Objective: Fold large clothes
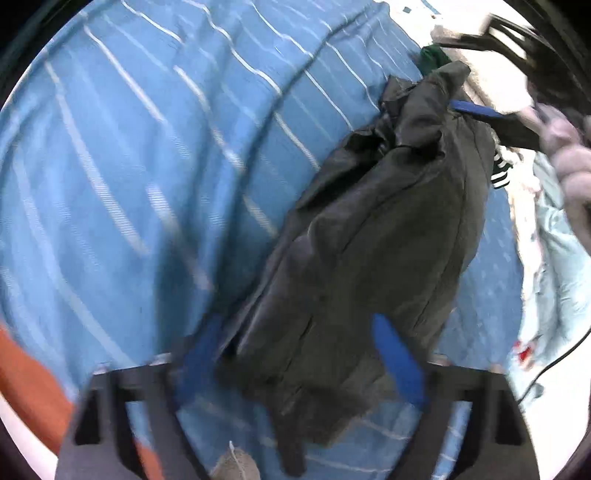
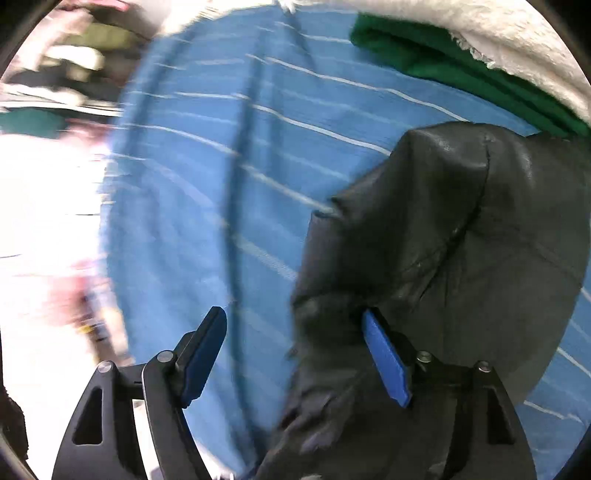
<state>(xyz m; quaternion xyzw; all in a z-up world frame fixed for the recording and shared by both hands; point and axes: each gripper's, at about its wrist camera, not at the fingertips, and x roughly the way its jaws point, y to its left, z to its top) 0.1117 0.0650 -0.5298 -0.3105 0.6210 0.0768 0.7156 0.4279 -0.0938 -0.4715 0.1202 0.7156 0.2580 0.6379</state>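
Observation:
A dark grey garment lies in a long, narrow bundle on the blue striped sheet. My left gripper is open above its near end, and the cloth lies loose between the two blue pads. At the garment's far end one blue pad of the other gripper shows, with a person's hand behind it. In the right wrist view the garment fills the right side. My right gripper is open, its left pad over bare sheet and its right pad against the cloth's top.
A green cloth and a white fluffy blanket lie past the garment. A pale blue patterned cloth with a black cable lies at the sheet's right edge. An orange item is at the lower left.

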